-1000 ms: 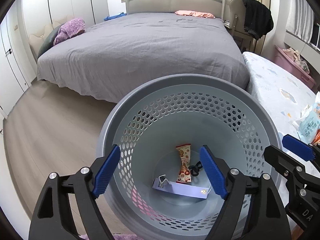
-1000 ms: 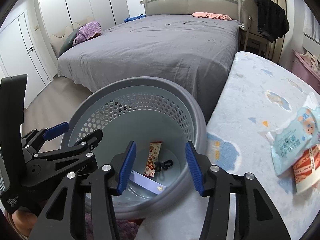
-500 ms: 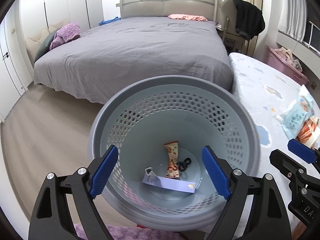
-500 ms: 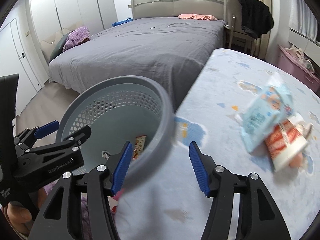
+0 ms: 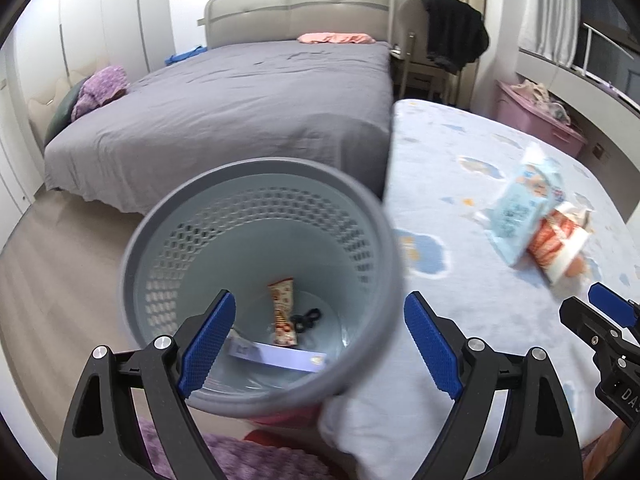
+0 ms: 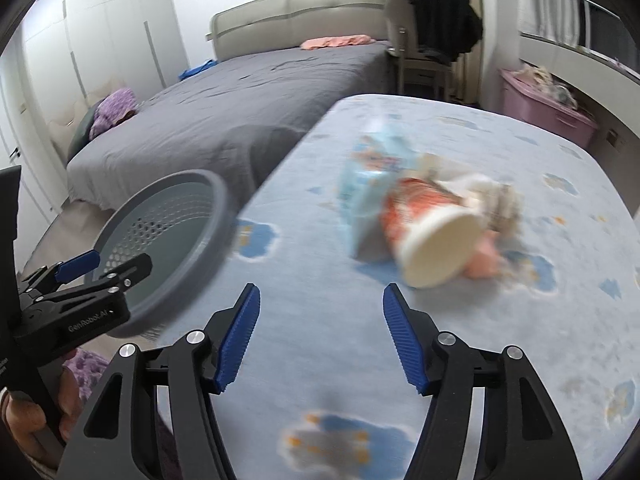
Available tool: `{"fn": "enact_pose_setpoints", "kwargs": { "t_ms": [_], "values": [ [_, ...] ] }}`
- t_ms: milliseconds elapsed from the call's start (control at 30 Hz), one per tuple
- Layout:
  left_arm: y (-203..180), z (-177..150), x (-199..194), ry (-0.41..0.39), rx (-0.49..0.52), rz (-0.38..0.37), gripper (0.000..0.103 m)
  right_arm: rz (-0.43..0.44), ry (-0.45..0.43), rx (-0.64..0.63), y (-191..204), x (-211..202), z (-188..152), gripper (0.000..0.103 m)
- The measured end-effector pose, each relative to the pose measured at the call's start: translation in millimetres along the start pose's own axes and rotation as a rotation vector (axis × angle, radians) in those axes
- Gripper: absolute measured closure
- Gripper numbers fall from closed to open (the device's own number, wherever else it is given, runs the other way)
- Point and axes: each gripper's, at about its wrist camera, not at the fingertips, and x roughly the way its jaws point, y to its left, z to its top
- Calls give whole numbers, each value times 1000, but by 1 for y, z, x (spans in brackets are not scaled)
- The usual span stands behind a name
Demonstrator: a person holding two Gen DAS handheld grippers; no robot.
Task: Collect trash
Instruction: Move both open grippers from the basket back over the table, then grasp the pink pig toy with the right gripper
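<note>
A grey perforated trash basket (image 5: 256,176) stands on the floor beside a small bed with a light blue patterned sheet (image 5: 460,216). In it lie a snack wrapper (image 5: 283,312), a purple strip (image 5: 280,356) and a small black item. My left gripper (image 5: 318,344) is open over the basket's near rim. On the sheet lie a blue tissue pack (image 6: 368,184) and a tipped red-and-white paper cup (image 6: 432,232), blurred, with crumpled bits behind. My right gripper (image 6: 318,336) is open and empty above the sheet, short of the cup. The basket (image 6: 176,216) shows at its left.
A large grey bed (image 5: 240,112) fills the room behind the basket. A chair with a black jacket (image 5: 452,32) and a pink bin (image 5: 540,120) stand at the back right. A purple rug (image 5: 240,460) lies below the basket. White wardrobes line the left wall.
My right gripper has swung right from over the basket to above the sheet, facing the cup and tissue pack. My left gripper has drawn back a little and turned right.
</note>
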Motion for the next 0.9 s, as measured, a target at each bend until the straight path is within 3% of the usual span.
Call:
{"fn": "enact_pose_setpoints", "kwargs": {
  "t_ms": [433, 900],
  "values": [
    [-92, 3, -17, 0, 73, -58, 16, -79, 23, 42, -105, -14, -11, 41],
    [-141, 12, -11, 7, 113, -41, 16, -5, 99, 17, -140, 41, 17, 41]
  ]
}}
